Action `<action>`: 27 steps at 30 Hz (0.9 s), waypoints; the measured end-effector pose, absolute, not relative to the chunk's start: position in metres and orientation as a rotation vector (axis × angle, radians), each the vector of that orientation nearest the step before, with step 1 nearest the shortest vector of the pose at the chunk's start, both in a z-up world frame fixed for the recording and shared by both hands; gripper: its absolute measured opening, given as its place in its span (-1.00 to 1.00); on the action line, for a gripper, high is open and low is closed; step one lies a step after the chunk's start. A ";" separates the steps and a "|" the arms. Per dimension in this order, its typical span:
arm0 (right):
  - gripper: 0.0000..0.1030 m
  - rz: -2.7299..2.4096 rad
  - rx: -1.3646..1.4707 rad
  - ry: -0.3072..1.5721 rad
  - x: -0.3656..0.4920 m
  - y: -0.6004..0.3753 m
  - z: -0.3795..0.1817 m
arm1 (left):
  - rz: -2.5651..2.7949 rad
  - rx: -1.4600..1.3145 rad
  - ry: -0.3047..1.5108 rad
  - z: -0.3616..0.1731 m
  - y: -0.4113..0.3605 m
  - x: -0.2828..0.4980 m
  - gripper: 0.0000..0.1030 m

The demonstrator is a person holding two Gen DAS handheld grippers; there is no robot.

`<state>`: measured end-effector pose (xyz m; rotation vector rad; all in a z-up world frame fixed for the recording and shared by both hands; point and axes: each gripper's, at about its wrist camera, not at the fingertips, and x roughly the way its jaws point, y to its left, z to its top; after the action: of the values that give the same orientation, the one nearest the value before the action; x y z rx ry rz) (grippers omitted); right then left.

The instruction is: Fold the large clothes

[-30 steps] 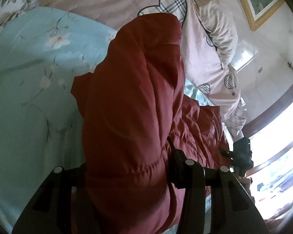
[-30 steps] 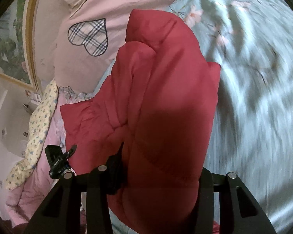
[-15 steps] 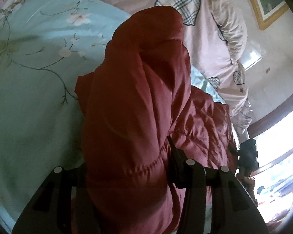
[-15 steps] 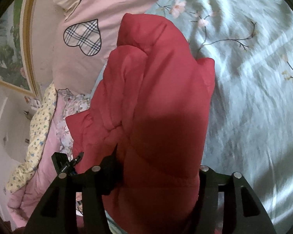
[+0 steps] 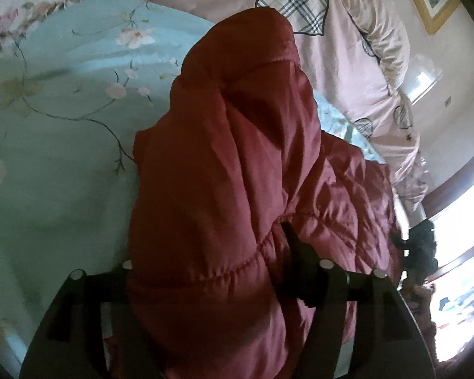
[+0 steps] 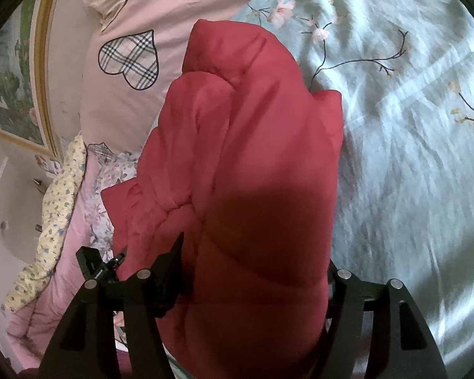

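A red padded jacket (image 5: 237, 158) lies bunched lengthwise on the light blue flowered bedsheet (image 5: 53, 173). In the left wrist view a thick fold of it fills my left gripper (image 5: 205, 246), whose jaws are opening while the fabric still bulges against the fingers (image 5: 297, 246). The right wrist view shows another fold of the red padded jacket (image 6: 252, 158) between the opening jaws of my right gripper (image 6: 256, 252), touching both sides. Each gripper shows small and black at the edge of the other's view: the right gripper (image 5: 420, 246), the left gripper (image 6: 94, 265).
A pink quilt with plaid hearts (image 5: 300, 9) is piled at the head of the bed. A flowered pillow (image 6: 60, 195) lies by the wall. A gold-framed picture (image 6: 19, 72) hangs above. A bright window (image 5: 458, 252) is on the right.
Both grippers' jaws have spread wider around the jacket folds. Both views have sunk a little toward the bed, and the jacket bundle sits lower on the sheet.
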<state>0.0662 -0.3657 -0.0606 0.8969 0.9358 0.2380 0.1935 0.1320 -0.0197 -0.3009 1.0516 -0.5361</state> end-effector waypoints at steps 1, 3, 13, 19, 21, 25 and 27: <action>0.36 0.234 0.894 0.938 0.066 -0.366 -0.060 | -0.522 -0.282 1.046 -0.017 0.131 0.192 0.40; 0.49 0.220 0.885 0.942 0.066 -0.367 -0.058 | -0.504 -0.253 1.034 -0.013 0.130 0.191 0.45; 0.69 0.148 0.796 0.951 0.064 -0.380 -0.041 | -0.417 -0.205 0.994 0.005 0.132 0.197 0.60; 0.69 0.081 0.712 0.932 0.073 -0.384 -0.024 | -0.386 -0.168 0.937 0.029 0.129 0.214 0.61; 0.69 0.058 0.678 0.924 0.078 -0.385 -0.017 | -0.386 -0.134 0.933 0.032 0.122 0.220 0.61; 0.71 0.038 0.610 0.906 0.095 -0.384 -0.003 | -0.388 -0.087 0.929 0.035 0.107 0.231 0.61; 0.71 0.033 0.582 0.897 0.107 -0.384 0.003 | -0.386 -0.072 0.940 0.035 0.099 0.238 0.61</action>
<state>0.1068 -0.3836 0.0035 0.5818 0.8968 0.0329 0.2384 0.0991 0.0348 -0.0716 0.9401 -0.3859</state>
